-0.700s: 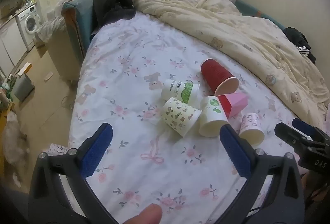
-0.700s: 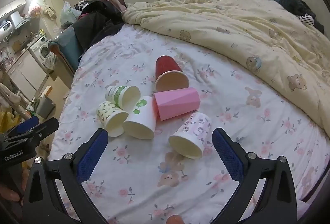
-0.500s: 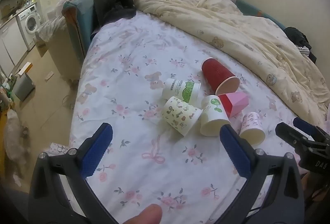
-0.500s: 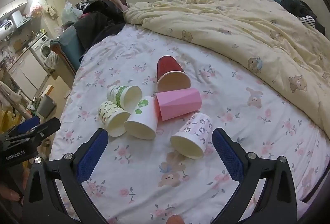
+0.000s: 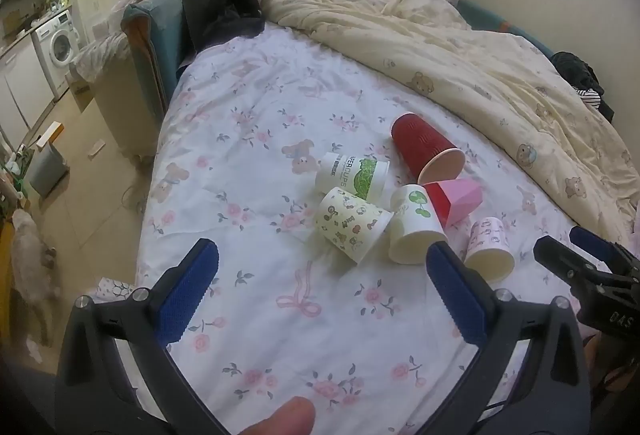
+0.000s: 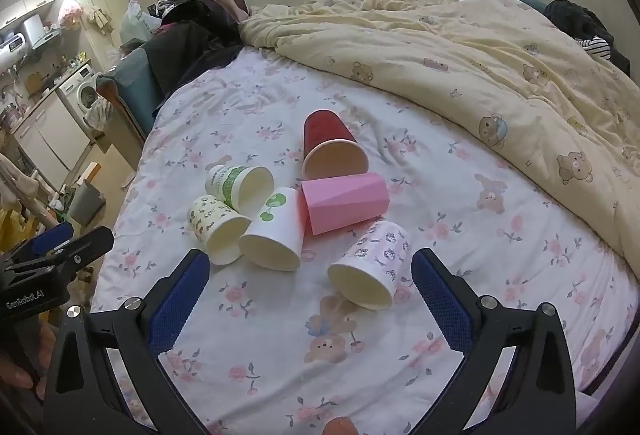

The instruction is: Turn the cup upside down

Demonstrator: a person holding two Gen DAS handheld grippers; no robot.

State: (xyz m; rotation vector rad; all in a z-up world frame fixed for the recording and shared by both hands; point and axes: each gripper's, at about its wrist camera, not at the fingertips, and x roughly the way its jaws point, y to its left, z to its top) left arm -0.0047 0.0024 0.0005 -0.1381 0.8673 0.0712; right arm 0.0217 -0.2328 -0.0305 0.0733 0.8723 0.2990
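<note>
A bed (image 6: 460, 255) with a floral sheet and a cream duvet (image 6: 480, 55) holds 6 cups, all lying on their sides in a loose cluster. The red cup (image 6: 330, 149) lies farthest, the pink cup (image 6: 346, 201) just before it, touching the white cup (image 6: 276, 231). The green cup (image 6: 238, 185) and yellow cup (image 6: 216, 229) lie to the left. The patterned cup (image 6: 370, 263) is nearest the right claw (image 6: 310, 295), mouth toward it. Both the right claw and the left claw (image 5: 322, 285) hover spread wide, holding nothing.
</note>
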